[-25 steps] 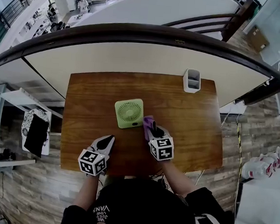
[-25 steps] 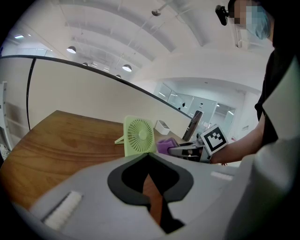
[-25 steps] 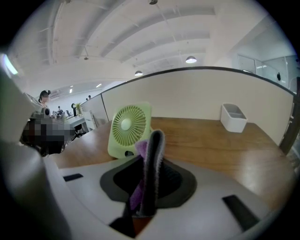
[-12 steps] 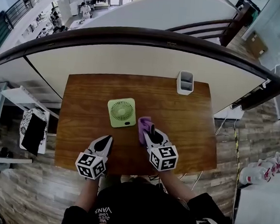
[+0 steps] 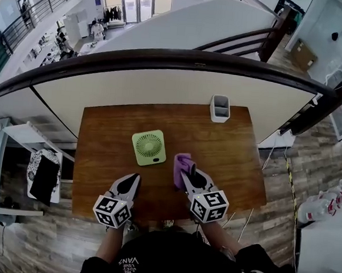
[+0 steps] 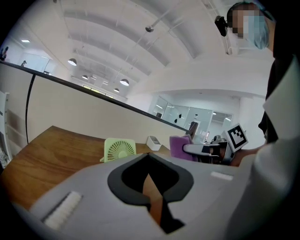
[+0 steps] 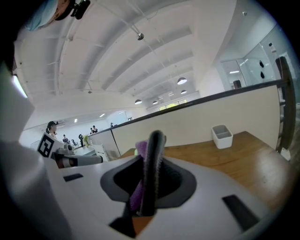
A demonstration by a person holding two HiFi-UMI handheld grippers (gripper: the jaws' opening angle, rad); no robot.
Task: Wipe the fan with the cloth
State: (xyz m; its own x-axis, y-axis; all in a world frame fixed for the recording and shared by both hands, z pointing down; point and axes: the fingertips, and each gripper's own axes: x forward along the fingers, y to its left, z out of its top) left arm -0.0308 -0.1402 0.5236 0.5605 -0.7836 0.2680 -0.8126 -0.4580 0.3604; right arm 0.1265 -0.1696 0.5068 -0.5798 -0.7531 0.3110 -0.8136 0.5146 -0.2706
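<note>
A small light-green fan (image 5: 149,147) stands on the brown table (image 5: 235,150), also visible in the left gripper view as the fan (image 6: 119,149). My right gripper (image 5: 187,171) is shut on a purple cloth (image 5: 182,162), held up a little right of the fan and apart from it. The cloth (image 7: 139,186) sits pinched between the dark jaws of the right gripper (image 7: 153,140). My left gripper (image 5: 132,180) is shut and empty, near the table's front edge, left of the fan's front. From the left gripper (image 6: 149,159) I see the cloth (image 6: 179,146) at the right.
A white open box (image 5: 220,108) stands at the table's far edge, right of centre; the same box (image 7: 221,136) shows in the right gripper view. A curved white wall with a dark rail (image 5: 165,59) runs behind the table. Shelves (image 5: 34,151) stand at the left.
Both grippers have lifted and drawn back toward the person. The cloth, which lay against the fan's right edge, is now off it and held in the air.
</note>
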